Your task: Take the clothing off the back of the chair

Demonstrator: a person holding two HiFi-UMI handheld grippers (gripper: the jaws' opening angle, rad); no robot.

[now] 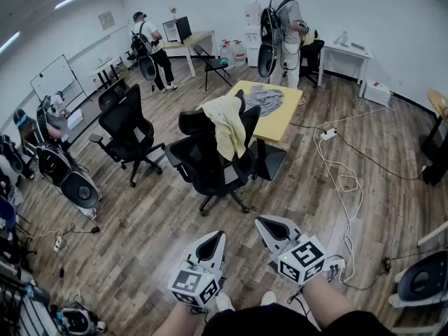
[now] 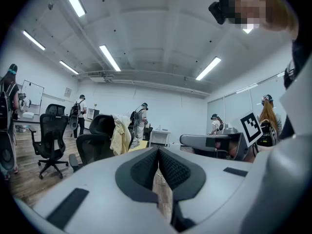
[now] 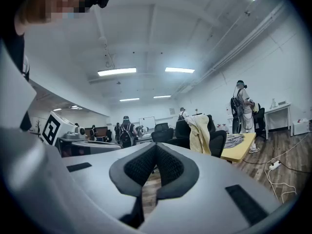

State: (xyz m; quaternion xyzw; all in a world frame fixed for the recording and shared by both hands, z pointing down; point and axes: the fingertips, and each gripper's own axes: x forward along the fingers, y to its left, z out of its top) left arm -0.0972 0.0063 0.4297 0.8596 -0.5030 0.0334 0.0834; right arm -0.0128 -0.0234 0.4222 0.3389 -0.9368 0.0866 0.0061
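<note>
Two tools are held low and near each other, well apart from the clothing. The left gripper (image 1: 215, 236) and the right gripper (image 1: 265, 222) each have their jaws together, with nothing between them. One yellow garment (image 1: 225, 126) hangs over the back of a black chair (image 1: 201, 165). The chair stands just beside one yellow counter (image 1: 281, 120), which carries one grey garment (image 1: 264, 98). A second chair (image 1: 126, 128), also black, stands to the left.

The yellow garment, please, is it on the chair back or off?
On: the yellow garment hangs draped over the black chair's backrest.
</note>
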